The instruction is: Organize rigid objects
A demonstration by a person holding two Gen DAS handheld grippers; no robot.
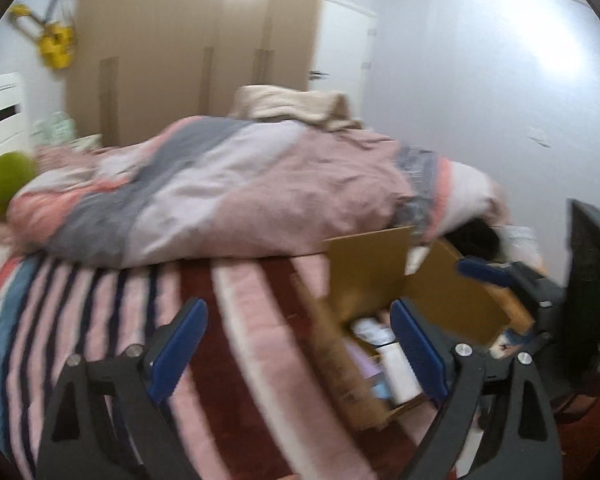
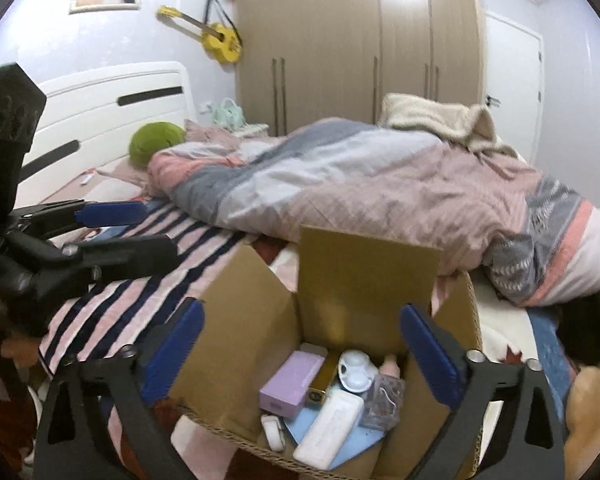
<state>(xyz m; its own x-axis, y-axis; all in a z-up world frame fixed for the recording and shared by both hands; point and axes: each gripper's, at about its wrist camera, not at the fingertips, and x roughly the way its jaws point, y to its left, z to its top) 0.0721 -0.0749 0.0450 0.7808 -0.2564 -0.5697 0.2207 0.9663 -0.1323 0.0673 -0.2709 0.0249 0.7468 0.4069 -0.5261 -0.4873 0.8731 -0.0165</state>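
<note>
Both claws, right gripper and left gripper, gape empty over the bed's near edge; right should drop straight into the box, pinching one item squarely.

Your left wrist camera looks out along its fingers over the striped blanket, facing the wardrobe across the bed, with the cardboard box low and to its right. Your right wrist camera sits close above that same box — angled down into it, facing the same wardrobe. Both views share the box, the heaped quilt and the wardrobe — and each catches the other gripper at its edge.
</note>
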